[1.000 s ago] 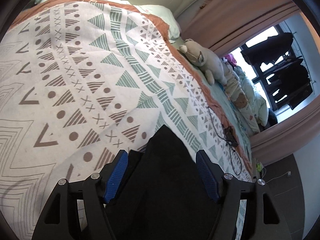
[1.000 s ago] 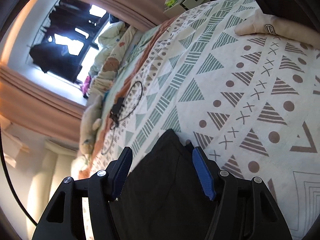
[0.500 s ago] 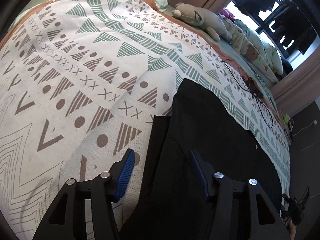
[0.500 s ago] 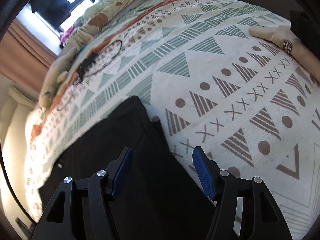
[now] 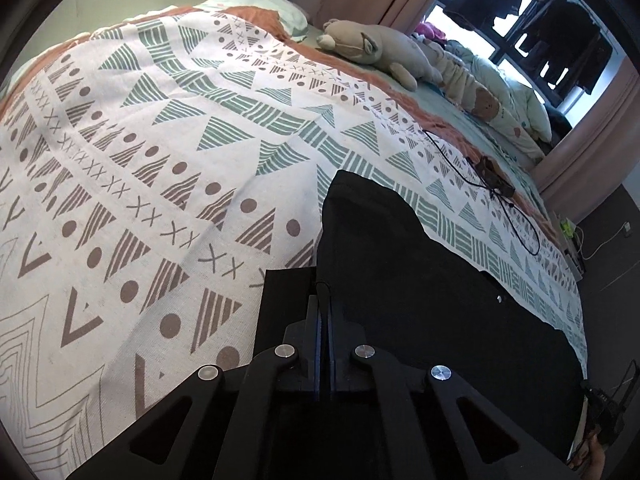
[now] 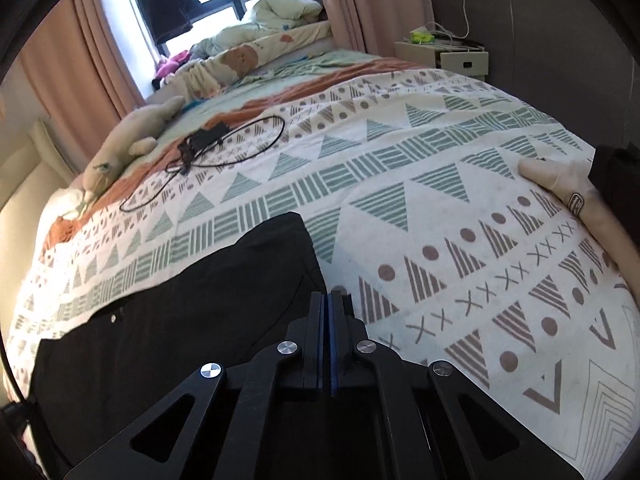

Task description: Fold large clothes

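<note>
Left wrist: both grippers, left gripper (image 5: pixel 323 300) and right gripper (image 6: pixel 330 312), pinched closed on black garment (image 5: pixel 420 280) edges; next, carry fold across bedspread (image 5: pixel 160 160).

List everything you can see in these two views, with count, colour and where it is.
Black garment: one, black, flat on the bedspread, near edge.
Bedspread: one, white with green and brown shapes, covering the bed.
Plush toy: one, beige, far side near the pillow.
Pillow: one, pale green, bed head.
Cable: one, black, looped on the far side.
Cream garment: one, right edge.
Nightstand: one, white, beyond the bed.
Left tool: shut on the garment.
Right tool: shut at the garment's edge.
</note>
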A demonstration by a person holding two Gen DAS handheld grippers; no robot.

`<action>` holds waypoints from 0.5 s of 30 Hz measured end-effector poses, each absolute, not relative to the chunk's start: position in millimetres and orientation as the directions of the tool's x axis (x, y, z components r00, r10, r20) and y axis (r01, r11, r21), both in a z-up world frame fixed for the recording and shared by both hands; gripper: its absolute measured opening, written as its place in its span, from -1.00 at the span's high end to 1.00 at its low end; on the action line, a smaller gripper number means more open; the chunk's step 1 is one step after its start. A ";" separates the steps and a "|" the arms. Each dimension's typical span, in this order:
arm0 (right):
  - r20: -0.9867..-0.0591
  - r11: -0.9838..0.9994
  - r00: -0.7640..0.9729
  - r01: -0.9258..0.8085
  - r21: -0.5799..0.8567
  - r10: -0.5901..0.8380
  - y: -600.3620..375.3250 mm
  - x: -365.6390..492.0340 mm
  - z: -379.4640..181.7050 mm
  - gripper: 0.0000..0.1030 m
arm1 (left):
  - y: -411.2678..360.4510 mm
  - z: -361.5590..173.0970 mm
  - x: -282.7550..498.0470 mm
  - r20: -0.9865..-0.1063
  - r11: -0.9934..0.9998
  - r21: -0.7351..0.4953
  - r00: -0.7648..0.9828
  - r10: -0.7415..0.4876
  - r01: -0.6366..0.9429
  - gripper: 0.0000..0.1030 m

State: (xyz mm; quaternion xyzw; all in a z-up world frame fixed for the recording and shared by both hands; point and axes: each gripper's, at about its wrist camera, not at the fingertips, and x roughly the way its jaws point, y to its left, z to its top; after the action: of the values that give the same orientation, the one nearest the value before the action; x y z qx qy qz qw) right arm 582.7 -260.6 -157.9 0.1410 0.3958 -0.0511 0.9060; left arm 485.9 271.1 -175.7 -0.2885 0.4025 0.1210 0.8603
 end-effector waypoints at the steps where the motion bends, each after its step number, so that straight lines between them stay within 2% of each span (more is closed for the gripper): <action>1: -0.730 0.949 0.683 0.216 0.230 0.021 -264.3 584.2 -159.6 0.95 | 271.6 -176.5 489.2 -0.763 0.802 -0.402 0.646 -0.026 -0.442 0.97; 14: -0.777 0.912 0.630 0.312 0.265 0.011 -270.4 610.5 -182.4 0.93 | 277.7 -205.1 517.8 -0.830 0.771 -0.355 0.558 0.001 -0.529 0.96; 15: -0.775 0.909 0.632 0.311 0.277 0.020 -271.4 608.2 -180.6 0.88 | 278.5 -203.4 516.6 -0.832 0.766 -0.366 0.555 -0.014 -0.529 0.87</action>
State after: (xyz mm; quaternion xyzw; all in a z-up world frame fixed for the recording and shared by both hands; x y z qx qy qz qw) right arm 608.2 -271.4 -180.6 0.1966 0.4210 -0.0824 0.8816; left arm 516.6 278.5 -203.4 -0.3047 0.4453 0.1554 0.8275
